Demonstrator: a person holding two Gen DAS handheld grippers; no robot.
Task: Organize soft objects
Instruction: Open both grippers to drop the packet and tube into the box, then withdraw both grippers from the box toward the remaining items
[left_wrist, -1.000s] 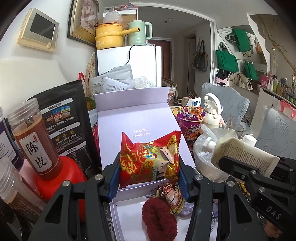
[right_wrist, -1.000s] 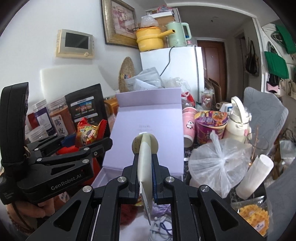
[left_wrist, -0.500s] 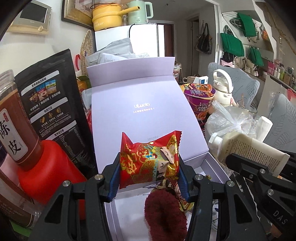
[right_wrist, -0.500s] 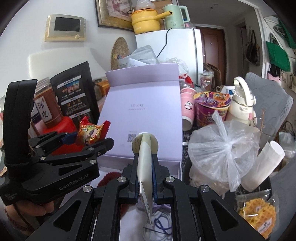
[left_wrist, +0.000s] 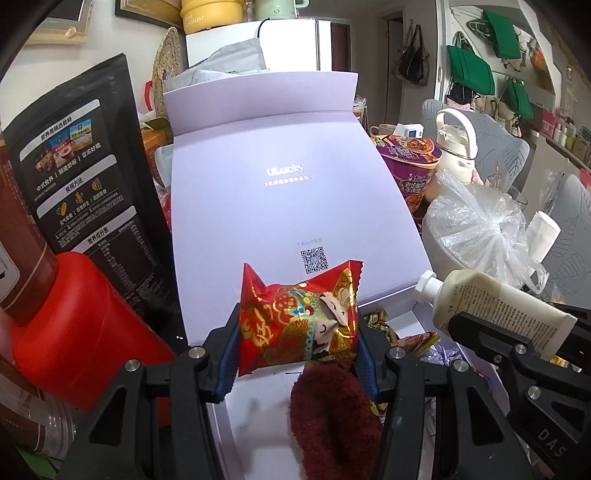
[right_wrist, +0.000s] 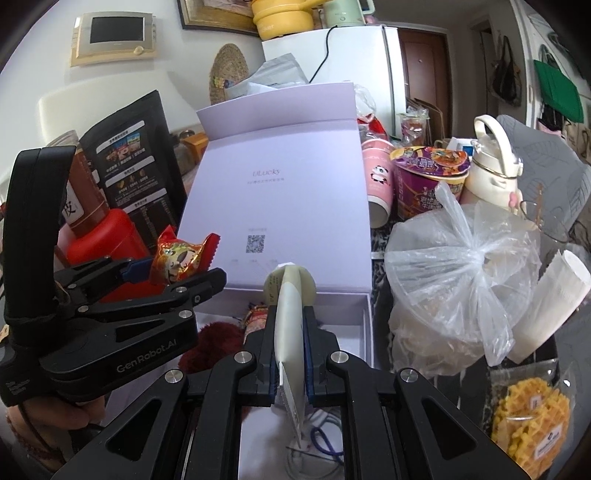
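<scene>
**Holding two soft items over the open box**

Left gripper (left_wrist: 297, 354): my jaws are closed on a red and gold foil snack packet (left_wrist: 297, 325), gripped by its two sides and held upright above the near-left part of the lilac box (right_wrist: 364, 325).

Right gripper (right_wrist: 290, 354): my jaws are clamped narrowly on a cream squeeze tube (right_wrist: 290, 332), cap pointing far, held over the box's near middle.

In the box: a dark red fluffy scrunchie (left_wrist: 332, 421) on the floor below the packet, with more foil wrappers (left_wrist: 417, 338) just beyond it. The lid (left_wrist: 288, 192) stands raised at the far side.

Left of the box: a black pouch (left_wrist: 79, 192) and a red-capped jar (left_wrist: 85, 332).

Right of the box: a tied clear plastic bag (right_wrist: 458, 280), a purple noodle cup (right_wrist: 428, 177) and a packed waffle (right_wrist: 532, 424).
</scene>
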